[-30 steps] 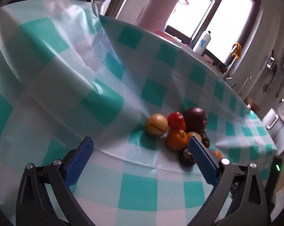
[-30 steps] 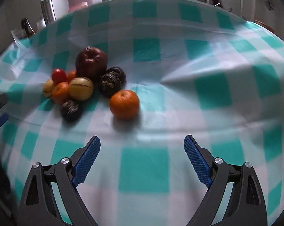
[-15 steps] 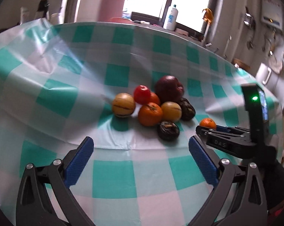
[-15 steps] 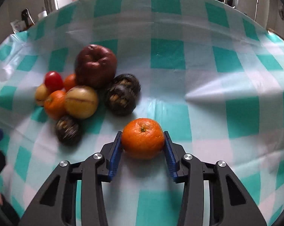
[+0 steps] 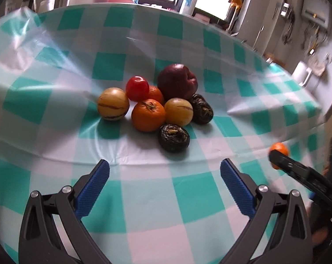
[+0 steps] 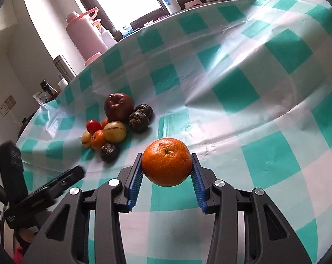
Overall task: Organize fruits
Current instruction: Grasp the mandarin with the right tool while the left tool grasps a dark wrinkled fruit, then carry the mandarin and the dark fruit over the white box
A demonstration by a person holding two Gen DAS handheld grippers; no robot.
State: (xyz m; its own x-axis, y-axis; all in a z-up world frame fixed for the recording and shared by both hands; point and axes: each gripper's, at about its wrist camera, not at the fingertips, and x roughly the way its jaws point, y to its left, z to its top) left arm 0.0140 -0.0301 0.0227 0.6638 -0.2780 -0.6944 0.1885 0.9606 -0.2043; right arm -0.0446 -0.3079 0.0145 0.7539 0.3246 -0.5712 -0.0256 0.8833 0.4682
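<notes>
My right gripper (image 6: 167, 172) is shut on a mandarin (image 6: 167, 161), which hangs a little above the checked tablecloth; the same mandarin (image 5: 279, 150) shows at the right edge of the left wrist view. A pile of fruit lies on the cloth: a dark red apple (image 5: 177, 82), a red tomato (image 5: 137, 88), two yellow striped fruits (image 5: 113, 107), another mandarin (image 5: 148, 115) and dark round fruits (image 5: 174, 138). My left gripper (image 5: 165, 187) stands open just short of the pile with nothing between its fingers.
A teal-and-white checked cloth (image 5: 199, 195) covers the table, creased and lifted at the left. Behind the far edge stand a pink thermos (image 6: 84, 34), a steel flask (image 6: 63, 68) and a white bottle (image 5: 189, 1). The left gripper's body (image 6: 34, 195) shows low left.
My right gripper closed on the lone mandarin, lifted it and swung right, away from the pile. The left gripper came nearer the pile and stayed open.
</notes>
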